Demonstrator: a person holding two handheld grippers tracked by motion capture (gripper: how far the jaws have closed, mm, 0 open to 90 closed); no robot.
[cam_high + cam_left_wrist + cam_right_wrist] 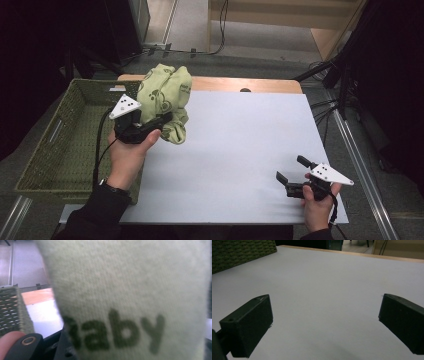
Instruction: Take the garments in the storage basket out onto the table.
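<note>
White board (240,150) tops wooden table (250,85); basket (60,145) beside it.

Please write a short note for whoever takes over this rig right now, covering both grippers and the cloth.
Left gripper: shut on the green cloth, held bunched above the table's left edge, beside the basket.
Right gripper: open, holding nothing, low over the white mat near its front right corner.
Done: cloth picked up.
Left: probably carry it over the basket and release; the part of the basket in view holds nothing.
</note>
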